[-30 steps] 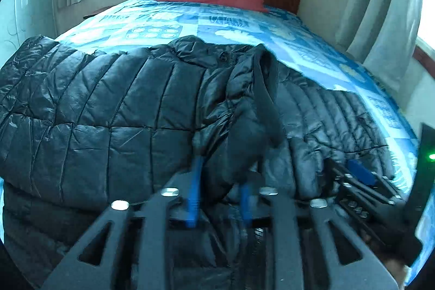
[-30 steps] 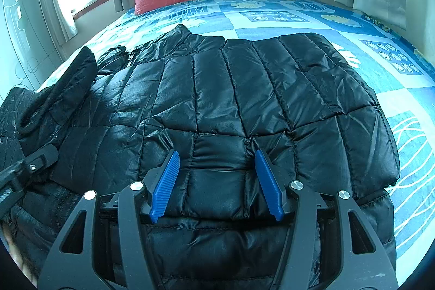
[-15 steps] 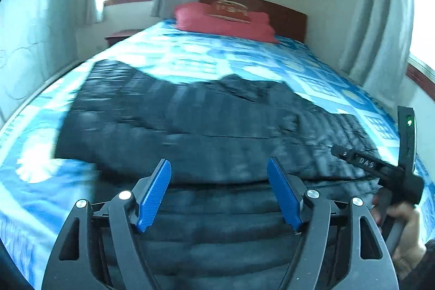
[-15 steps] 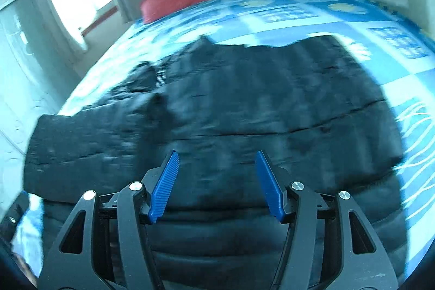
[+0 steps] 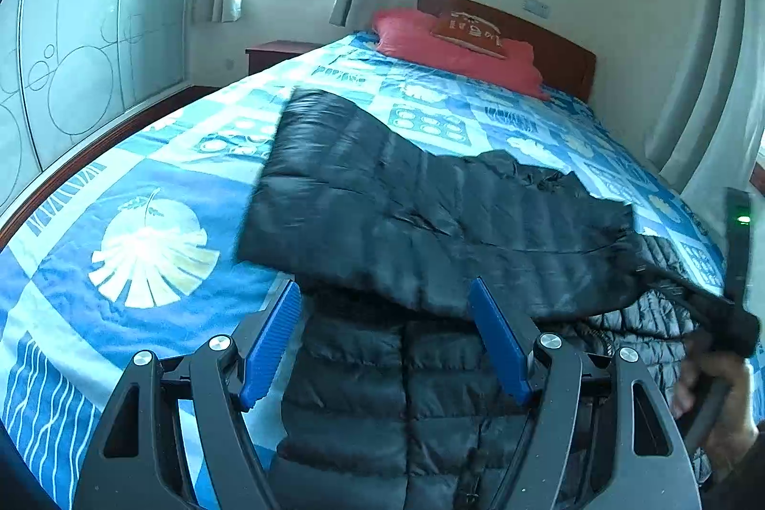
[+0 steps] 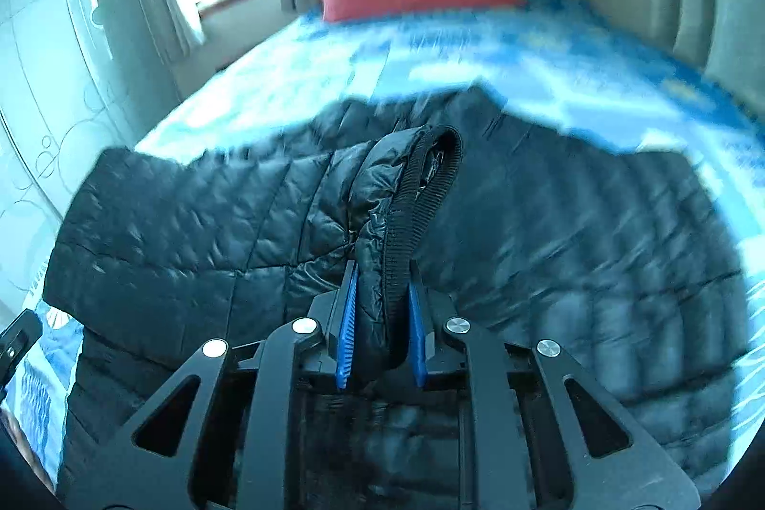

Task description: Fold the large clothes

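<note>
We see the left gripper now gaping with nothing between its blue pads, where a second ago it pinched a bunched sleeve end; that sleeve now lies flat across the black puffer jacket, reaching out over the blue bedspread; the left view has pulled back and swung left, so more bedspread shows; the right gripper, wide over the jacket's hem before, is closing on a ribbed cuff, which stands up between its pads; its view is raised and blurred.
</note>
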Demonstrator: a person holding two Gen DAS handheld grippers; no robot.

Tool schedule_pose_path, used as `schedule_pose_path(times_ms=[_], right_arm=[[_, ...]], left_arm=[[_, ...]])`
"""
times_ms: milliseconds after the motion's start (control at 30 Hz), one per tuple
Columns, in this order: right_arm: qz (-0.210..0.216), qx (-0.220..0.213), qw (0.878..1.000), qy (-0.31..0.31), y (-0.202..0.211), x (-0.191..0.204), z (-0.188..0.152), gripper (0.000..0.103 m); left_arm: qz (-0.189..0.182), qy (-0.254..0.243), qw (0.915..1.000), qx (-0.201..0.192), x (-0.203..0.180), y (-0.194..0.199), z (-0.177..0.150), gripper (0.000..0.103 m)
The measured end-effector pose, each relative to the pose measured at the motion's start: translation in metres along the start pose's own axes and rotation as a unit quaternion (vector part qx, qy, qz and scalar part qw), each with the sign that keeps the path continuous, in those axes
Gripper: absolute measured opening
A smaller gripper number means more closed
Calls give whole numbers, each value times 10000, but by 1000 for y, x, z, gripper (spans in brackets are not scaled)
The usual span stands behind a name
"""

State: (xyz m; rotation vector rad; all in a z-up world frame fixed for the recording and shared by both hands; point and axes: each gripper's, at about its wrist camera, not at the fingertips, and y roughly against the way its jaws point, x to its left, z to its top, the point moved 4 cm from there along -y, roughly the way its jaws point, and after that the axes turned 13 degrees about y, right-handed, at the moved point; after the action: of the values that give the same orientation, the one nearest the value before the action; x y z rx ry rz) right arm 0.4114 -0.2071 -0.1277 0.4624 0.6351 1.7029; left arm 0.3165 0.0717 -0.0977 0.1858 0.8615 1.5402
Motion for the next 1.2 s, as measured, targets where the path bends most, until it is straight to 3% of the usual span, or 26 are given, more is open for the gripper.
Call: schedule_pose_path(times_ms=[100,267,467,600,733,833,967,1100,1200], right_arm=[[-348,-114,9993,-4,20,-32,0,18],[-883,123,9958,-223,27,-103,-20,18],[-915,711,9918,-542,3,-147,-61,19],[-777,809,9917,-622,-3,-151,-74,27],[-955,304,9919,-781,28,-152,-56,54],[-1099,122,9924,-531,29,-146,-35,55],[-896,573,9938,-336,-15,-142,-39,54],[-920,966,9910,-102,-52,-140,-54,57],[-940,1063,9899,-51,-54,-139,-48,58]], left_arm=[[-65,-48,9999,-93,-5,2,6,74],[-78,-100,9999,2,-15,-12,8,75],[10,-203,9996,215,-21,-35,-1,75],[122,-257,9989,367,-20,-49,-5,75],[151,-314,9987,372,-21,-60,0,75],[144,-332,9989,294,-22,-73,12,75],[446,-316,9978,387,-13,-103,22,75],[618,-108,9934,959,6,-136,15,77],[500,134,9920,1154,15,-144,12,78]])
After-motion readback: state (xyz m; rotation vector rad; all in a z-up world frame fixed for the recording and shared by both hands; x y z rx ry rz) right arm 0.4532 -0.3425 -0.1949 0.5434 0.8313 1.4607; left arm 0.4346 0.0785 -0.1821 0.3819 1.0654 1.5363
